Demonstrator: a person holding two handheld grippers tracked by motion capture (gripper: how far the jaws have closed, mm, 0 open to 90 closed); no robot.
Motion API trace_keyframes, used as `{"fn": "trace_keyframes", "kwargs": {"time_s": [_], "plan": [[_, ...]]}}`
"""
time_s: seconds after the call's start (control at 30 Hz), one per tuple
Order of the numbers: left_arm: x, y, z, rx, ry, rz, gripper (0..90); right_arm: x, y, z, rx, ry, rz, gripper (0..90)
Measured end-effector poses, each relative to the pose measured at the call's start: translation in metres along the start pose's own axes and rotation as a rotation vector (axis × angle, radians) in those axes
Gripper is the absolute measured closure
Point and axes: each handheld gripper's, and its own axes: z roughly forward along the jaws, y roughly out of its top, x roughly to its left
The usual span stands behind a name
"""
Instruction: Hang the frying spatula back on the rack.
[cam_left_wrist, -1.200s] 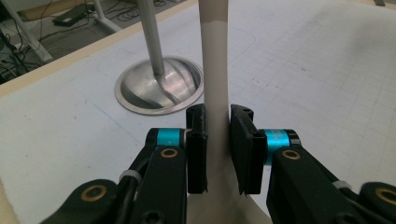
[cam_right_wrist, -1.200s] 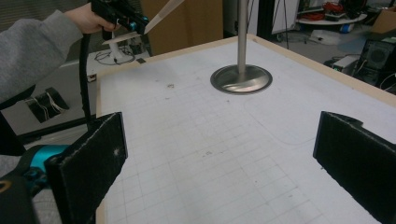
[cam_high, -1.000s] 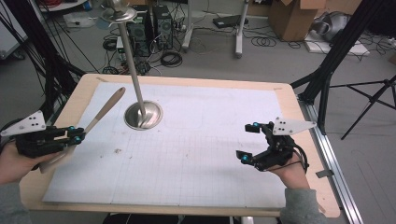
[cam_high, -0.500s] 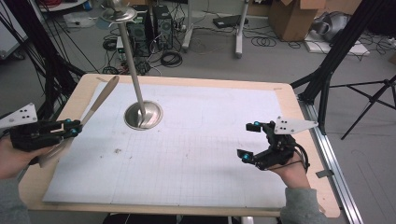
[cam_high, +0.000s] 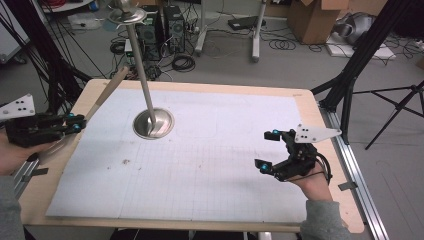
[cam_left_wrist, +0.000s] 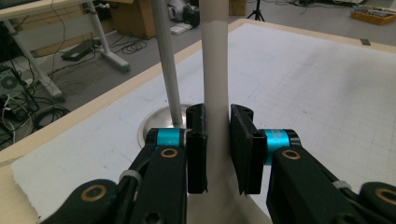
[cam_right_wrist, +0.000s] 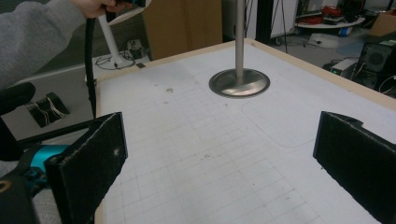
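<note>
- While the left gripper, at the left edge of the high view, pinches a pale wooden stick, the stick slants up toward the upper left of the frame.
- Its pads press the stick from both sides.
- At lower right, the right gripper stands spread wide, holding nothing.
- Between them, toward upper left, a metal stand rises from the white mat on the table.

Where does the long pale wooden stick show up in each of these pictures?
High view: the long pale wooden stick slants up at the left, held in the left tool.
Left gripper view: centre, upright between the black pads.
Right gripper view: I cannot make it out.
Shared landmark: the round silver stand base.
</note>
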Motion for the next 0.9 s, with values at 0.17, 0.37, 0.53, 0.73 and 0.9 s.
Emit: {"fn": "trace_keyframes", "kwargs": {"time_s": [0.17,0.37,0.53,0.73,0.9], "plan": [[0.007,0.002,0.002,0.024,0.002,-0.006,76.5,-0.002,0.000,0.000,0.001,0.000,0.001,1.8],[0.015,0.010,0.000,0.019,-0.009,0.002,76.5,-0.004,-0.001,0.000,0.000,-0.003,0.009,1.8],[0.020,0.013,-0.004,0.015,-0.003,-0.006,76.5,-0.004,-0.001,-0.001,-0.006,-0.003,0.015,1.8],[0.027,0.016,-0.009,0.010,0.004,-0.018,76.5,-0.005,-0.001,0.001,-0.003,0.003,0.015,1.8],[0.036,0.023,-0.012,-0.002,-0.001,-0.019,76.5,-0.008,-0.001,0.000,-0.004,-0.002,0.019,1.8]]}}
